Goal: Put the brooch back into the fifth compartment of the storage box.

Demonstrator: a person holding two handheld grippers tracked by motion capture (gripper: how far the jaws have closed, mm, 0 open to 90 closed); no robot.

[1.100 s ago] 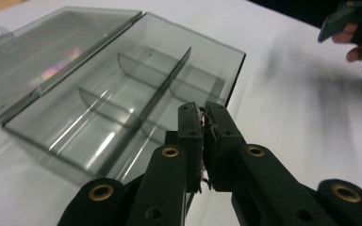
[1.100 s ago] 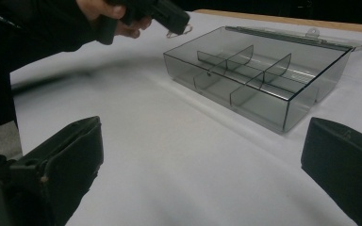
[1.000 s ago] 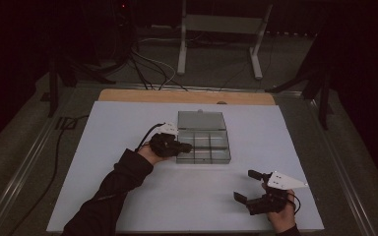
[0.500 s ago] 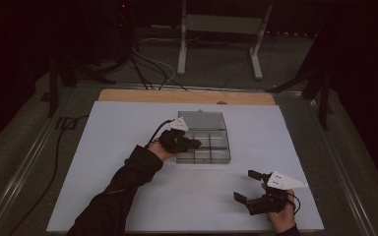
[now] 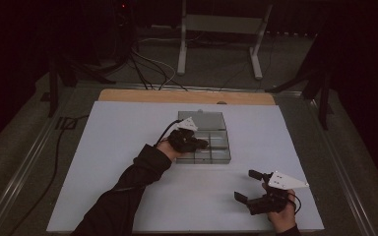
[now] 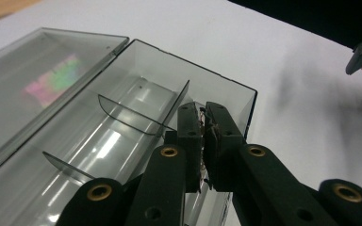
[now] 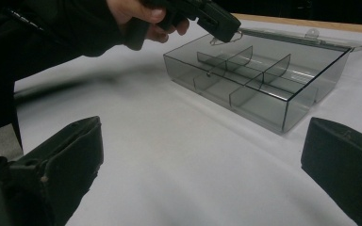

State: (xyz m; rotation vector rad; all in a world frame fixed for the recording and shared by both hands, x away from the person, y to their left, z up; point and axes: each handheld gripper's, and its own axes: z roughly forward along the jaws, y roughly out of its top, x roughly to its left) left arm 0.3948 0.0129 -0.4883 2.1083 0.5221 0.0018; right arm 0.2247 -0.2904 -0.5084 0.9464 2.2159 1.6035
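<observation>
Change: against the picture from a second ago, the left hand-held gripper (image 5: pixel 201 144) has travelled from the box's left edge to a spot over its compartments; the right one has not moved.
Meaning for the work: my judgement is that the left side is about to reach into a compartment or drop something small there, though nothing clear shows between its tips.
Left hand-held gripper: jaws pressed together, matte black, with brass-coloured screws; in the left gripper view (image 6: pixel 204 125) its tips hang above a corner compartment at the box's edge. I cannot tell whether it pinches anything.
Box (image 5: pixel 215 156): smoky clear plastic, shallow and rectangular, lying at the middle of the worktop with thin dividers making several compartments, all looking empty.
Lid (image 5: pixel 202 119): same clear plastic, hinged open and lying flat behind the box; a rainbow sheen shows on it in the left gripper view (image 6: pixel 52 80).
Worktop (image 5: pixel 118 128): smooth pale sheet, with a wooden strip at the far edge.
Right hand-held gripper (image 5: pixel 248 186): jaws spread wide, holding nothing, resting low near the front right, well apart from the box.
</observation>
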